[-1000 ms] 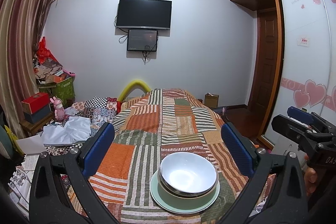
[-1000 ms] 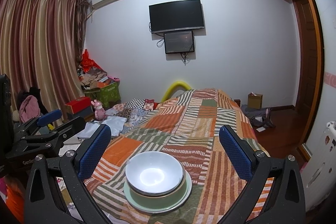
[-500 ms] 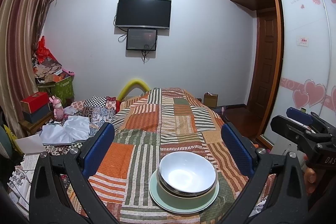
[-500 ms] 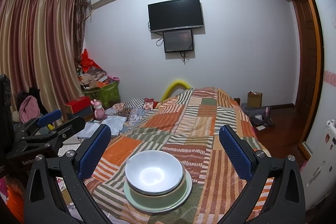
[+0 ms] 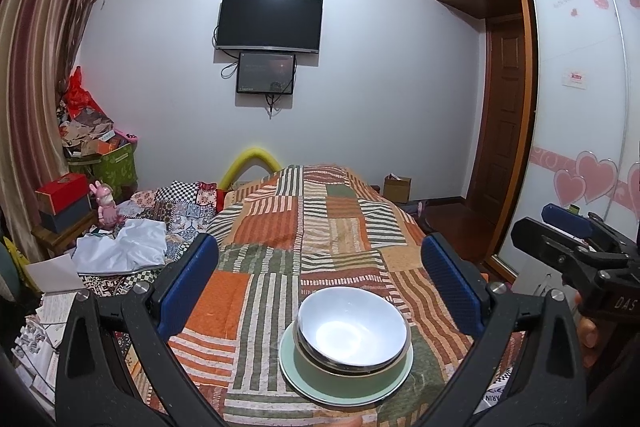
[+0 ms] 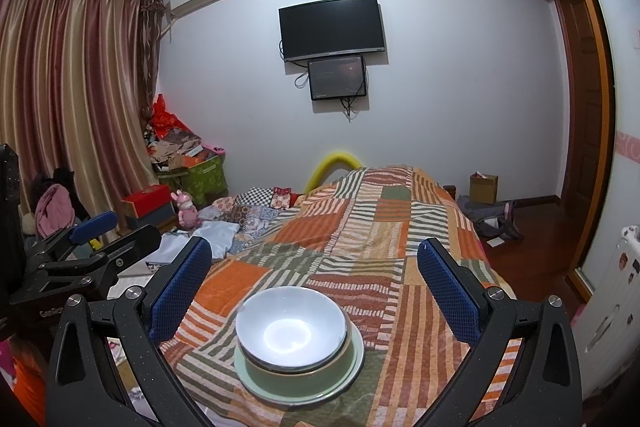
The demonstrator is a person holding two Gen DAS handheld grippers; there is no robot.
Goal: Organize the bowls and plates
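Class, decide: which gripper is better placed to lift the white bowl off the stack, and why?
Probably the right gripper: the white bowl sits nearly centred between its open jaws. For the left gripper, also open, it sits right of centre.

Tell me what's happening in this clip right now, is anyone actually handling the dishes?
Nobody is touching them. A person holds the left hand-held gripper and the right hand-held gripper above the bed, both with jaws wide open and empty. On the striped patchwork quilt sits one stack: a white round bowl nested in a green bowl, on a pale green plate. The dishes look already gathered.
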